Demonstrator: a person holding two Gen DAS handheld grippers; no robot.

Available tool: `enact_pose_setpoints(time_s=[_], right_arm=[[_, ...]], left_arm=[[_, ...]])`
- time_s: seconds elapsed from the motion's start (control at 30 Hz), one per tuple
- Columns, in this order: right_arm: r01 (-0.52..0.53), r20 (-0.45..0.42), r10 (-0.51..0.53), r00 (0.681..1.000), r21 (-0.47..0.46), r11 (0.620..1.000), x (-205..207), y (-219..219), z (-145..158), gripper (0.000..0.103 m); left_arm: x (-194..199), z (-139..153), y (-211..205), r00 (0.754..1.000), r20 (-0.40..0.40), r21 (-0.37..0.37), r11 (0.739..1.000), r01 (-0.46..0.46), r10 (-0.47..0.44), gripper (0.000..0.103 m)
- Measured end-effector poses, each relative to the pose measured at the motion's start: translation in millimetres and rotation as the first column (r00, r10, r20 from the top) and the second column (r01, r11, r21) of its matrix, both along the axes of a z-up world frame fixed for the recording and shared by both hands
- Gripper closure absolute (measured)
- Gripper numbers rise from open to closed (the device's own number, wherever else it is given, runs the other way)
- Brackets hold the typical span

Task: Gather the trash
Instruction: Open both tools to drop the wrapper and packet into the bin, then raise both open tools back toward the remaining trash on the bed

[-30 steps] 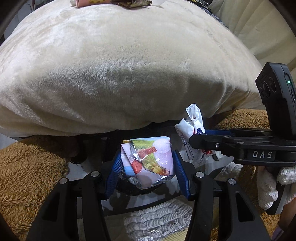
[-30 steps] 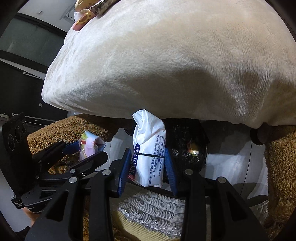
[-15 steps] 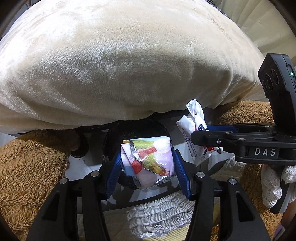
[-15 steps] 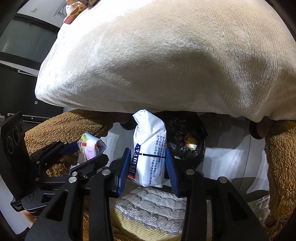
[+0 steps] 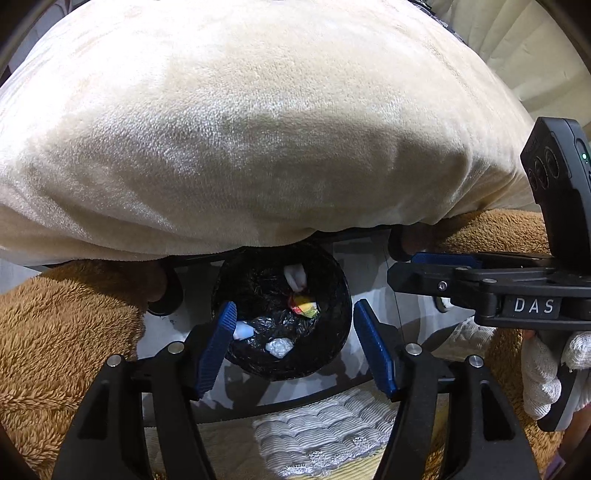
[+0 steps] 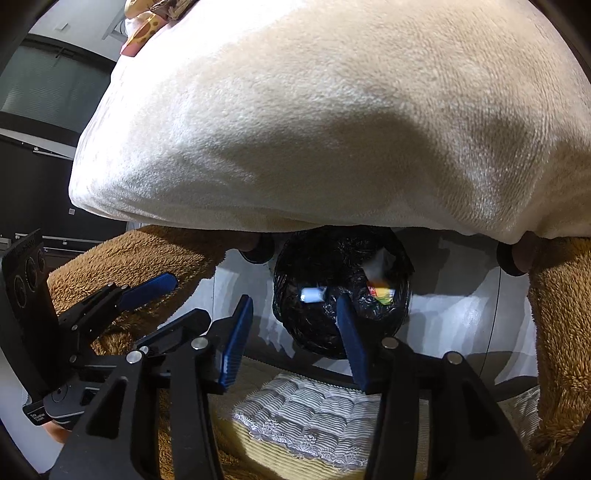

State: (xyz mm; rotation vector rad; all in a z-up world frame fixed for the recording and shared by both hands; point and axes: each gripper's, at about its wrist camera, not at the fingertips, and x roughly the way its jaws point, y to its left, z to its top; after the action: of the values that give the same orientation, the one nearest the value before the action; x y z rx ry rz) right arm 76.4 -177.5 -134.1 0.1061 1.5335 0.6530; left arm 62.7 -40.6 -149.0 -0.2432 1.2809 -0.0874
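A round bin lined with a black bag stands on the pale floor below a cream cushion; it also shows in the right wrist view. Several wrappers lie inside it, among them a red and yellow one and white pieces. My left gripper is open and empty, straight above the bin. My right gripper is open and empty, above the bin's left side; it also shows at the right of the left wrist view.
A large cream plush cushion overhangs the bin from behind. Brown shaggy fabric lies on both sides. A quilted white and yellow mat lies below the grippers. More wrappers sit on top of the cushion.
Both grippers have opened. The colourful wrapper left my left gripper and the white packet left my right gripper; both dropped into the bin. The view moved closer over the bin.
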Motion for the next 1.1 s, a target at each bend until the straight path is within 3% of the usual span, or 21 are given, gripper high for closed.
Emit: enact_pose_setpoints(time_s=[0.33,0.6,0.87,1.1], right_arm=[[-0.015,0.045,0.014,0.999,0.032,0.999,-1.8,-0.2,11.2,0.055],[-0.04,0.156,0.023,0.987,0.109,0.993,-5.7,-5.5,40.6,0.055],[-0.065,0.343,-0.005,0.939,0.192,0.979,-5.6,-13.6,82.8,0.055],[-0.086,0.467,-0.019,0.884,0.202,0.975,6.6,-16.1,115.4,0.051]], left_arm=[[-2.6,14.3,9.3,0.998,0.05,-0.025,0.999,-0.032,0.033,0.039],[-13.5,43.6,20.0,0.979,0.199,-0.058,0.998,-0.028,0.039,0.039],[-21.8,74.4,34.8,0.94,0.331,-0.073,0.996,-0.058,0.079,0.039],[-18.5,96.7,49.3,0.91,0.403,-0.074,0.995,-0.071,0.095,0.039]])
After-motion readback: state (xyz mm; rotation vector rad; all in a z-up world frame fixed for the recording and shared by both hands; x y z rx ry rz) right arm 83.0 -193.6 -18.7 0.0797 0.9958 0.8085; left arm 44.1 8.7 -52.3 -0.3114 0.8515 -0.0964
